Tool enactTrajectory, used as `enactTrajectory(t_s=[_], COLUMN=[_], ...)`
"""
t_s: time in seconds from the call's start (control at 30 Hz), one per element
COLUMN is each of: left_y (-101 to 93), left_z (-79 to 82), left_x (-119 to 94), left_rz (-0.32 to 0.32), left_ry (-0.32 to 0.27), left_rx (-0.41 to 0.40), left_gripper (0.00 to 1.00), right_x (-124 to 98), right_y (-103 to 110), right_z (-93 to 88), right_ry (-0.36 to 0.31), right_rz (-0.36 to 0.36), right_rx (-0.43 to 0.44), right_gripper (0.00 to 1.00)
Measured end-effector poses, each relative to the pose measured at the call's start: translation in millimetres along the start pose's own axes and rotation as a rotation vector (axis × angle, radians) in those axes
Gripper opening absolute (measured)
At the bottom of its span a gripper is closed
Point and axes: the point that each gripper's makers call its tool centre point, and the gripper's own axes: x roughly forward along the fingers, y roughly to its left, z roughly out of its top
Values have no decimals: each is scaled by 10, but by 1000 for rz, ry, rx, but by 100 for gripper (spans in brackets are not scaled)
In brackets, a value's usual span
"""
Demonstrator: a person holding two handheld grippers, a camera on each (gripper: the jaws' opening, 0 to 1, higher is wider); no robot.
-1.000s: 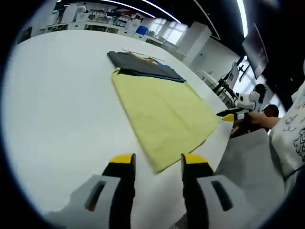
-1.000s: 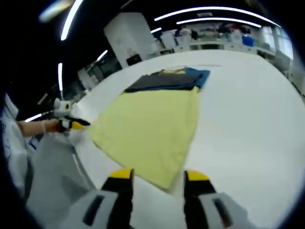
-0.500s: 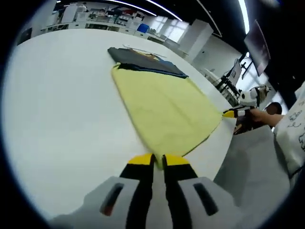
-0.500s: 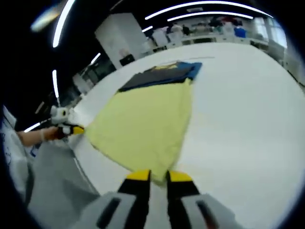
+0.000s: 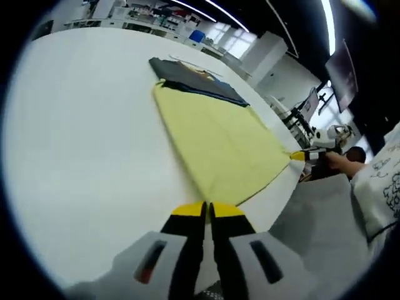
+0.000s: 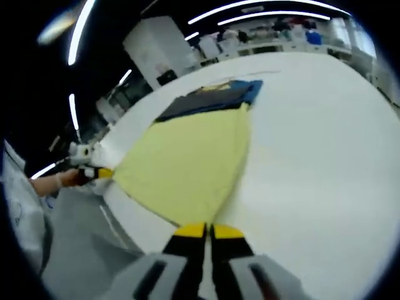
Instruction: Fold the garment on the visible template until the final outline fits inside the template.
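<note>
Surface (image 5: 81, 125), white and wide, carries everything. Yellow garment (image 5: 219, 140) lies flat on it, long axis running straight away from you toward the dark folded cloth (image 5: 194, 81) at its far end; whether that's the template, can't tell. Left tool (image 5: 207, 211) is clenched on the near left corner of the hem, right tool (image 6: 207, 231) clenched on the near right corner. Both sit equally near, one per corner. So, judging from that, your fold goes forward along the long axis, w/ both corners carried together toward the far end.
</note>
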Motion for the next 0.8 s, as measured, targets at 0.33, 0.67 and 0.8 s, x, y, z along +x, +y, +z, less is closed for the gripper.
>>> enactTrajectory(t_s=[0.33,0.67,0.8], left_y=[-118,-314,-368], left_z=[-129,-125,-66], left_x=[-290,-574,-587], left_rz=[-30,-11,-17], left_ry=[-7,-50,-57], left_rx=[-65,-38,-42], left_gripper=[0,0,0], right_x=[-237,-405,-415], right_y=[253,408,399], right_z=[-146,-220,-187], right_ry=[20,14,23], right_rz=[31,61,63], right_rx=[50,123,135], right_gripper=[0,0,0])
